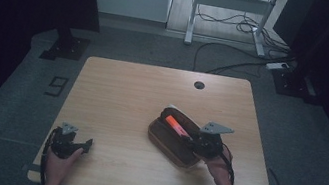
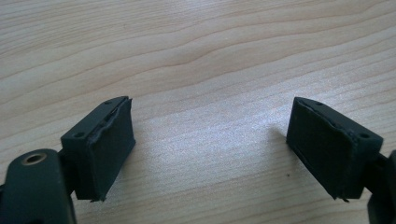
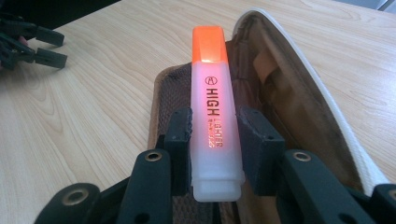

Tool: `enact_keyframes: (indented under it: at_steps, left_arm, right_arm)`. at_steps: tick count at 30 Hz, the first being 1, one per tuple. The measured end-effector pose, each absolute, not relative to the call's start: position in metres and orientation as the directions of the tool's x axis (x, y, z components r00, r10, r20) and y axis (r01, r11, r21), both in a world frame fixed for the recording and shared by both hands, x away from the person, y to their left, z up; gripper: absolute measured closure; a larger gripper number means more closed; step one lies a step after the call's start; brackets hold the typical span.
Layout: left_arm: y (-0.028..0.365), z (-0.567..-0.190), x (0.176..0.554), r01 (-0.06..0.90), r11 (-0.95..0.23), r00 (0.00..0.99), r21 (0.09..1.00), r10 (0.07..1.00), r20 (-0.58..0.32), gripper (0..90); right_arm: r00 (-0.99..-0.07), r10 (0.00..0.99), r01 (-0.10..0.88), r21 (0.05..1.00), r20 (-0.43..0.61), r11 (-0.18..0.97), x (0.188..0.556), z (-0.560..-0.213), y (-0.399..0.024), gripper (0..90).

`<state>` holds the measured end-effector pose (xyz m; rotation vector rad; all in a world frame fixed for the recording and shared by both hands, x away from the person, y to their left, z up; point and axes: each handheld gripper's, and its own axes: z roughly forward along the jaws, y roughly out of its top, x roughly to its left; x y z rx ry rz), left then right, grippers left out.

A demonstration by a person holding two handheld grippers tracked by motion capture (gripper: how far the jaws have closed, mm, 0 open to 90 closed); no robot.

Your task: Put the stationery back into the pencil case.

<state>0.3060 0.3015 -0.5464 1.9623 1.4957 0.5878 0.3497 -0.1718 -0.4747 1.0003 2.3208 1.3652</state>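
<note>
Right now an orange highlighter [image 3: 211, 112], its translucent barrel printed with "HIGH LIGHTER" and its orange cap pointing away from the camera, sits clamped between the two black jaws of the right gripper [image 3: 214, 140], both pads pressed flat against its sides. It hangs over the open brown pencil case [image 3: 285, 107], whose mesh lining and white-edged flap show beneath and to the right of it. In the high view the highlighter [image 1: 176, 125] appears as an orange streak above the case [image 1: 170, 139], which lies on the right half of the wooden table [image 1: 126, 96], with the right gripper [image 1: 207, 143] at the case's near right end and a hand [image 1: 218, 165] behind it. Well apart, near the table's front left corner, the left gripper [image 1: 70, 142] rests low over the wood in the other hand [image 1: 60, 158]; its jaws stand wide apart with nothing but bare woodgrain [image 2: 210, 70] between them.
</note>
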Motion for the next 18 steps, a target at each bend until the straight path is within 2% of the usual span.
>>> enact_keyframes:
  at_steps: [18]
  left_arm:
    - [0.3014,-0.5465,0.306,0.7,-0.188,0.268,0.69,0.963,-0.01,14.8]
  right_arm:
    - [-0.708,0.701,0.451,0.82,0.087,0.353,0.3549,-0.4846,-0.1716,65.3]
